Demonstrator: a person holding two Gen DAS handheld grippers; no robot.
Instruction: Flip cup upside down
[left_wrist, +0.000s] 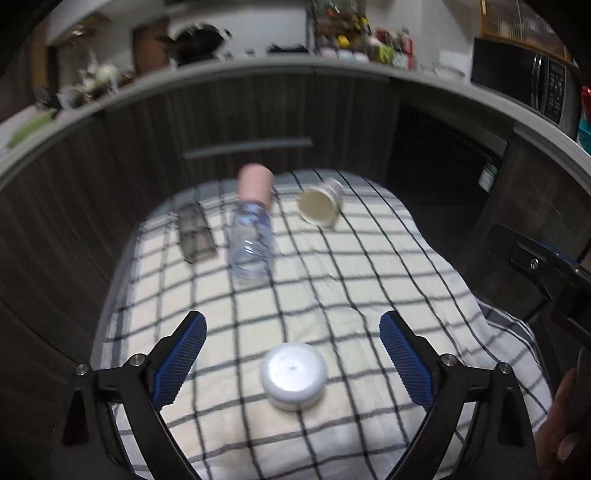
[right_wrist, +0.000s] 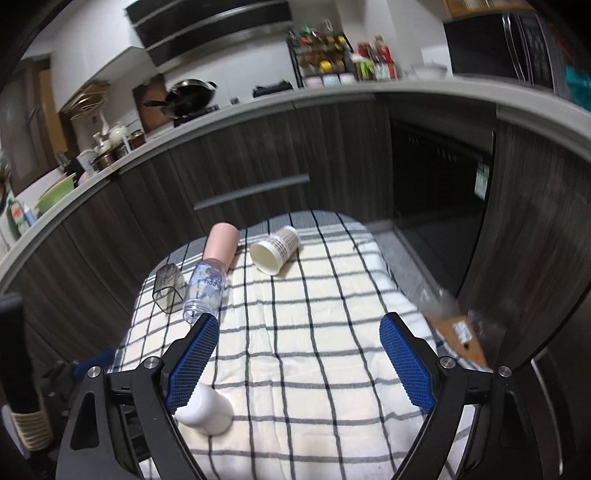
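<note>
i am at the approach step: the paper cup (right_wrist: 275, 249) lies on its side at the far end of the checked cloth (right_wrist: 332, 332), mouth toward me, just beside the pink-capped bottle (right_wrist: 210, 277). both jaws stand released, holding nothing. my left gripper (left_wrist: 293, 360) hovers low over a white cap (left_wrist: 293, 374); my right gripper (right_wrist: 300, 363) points along the cloth. next, i judge, comes a reach forward to pinch the cup's wall.
</note>
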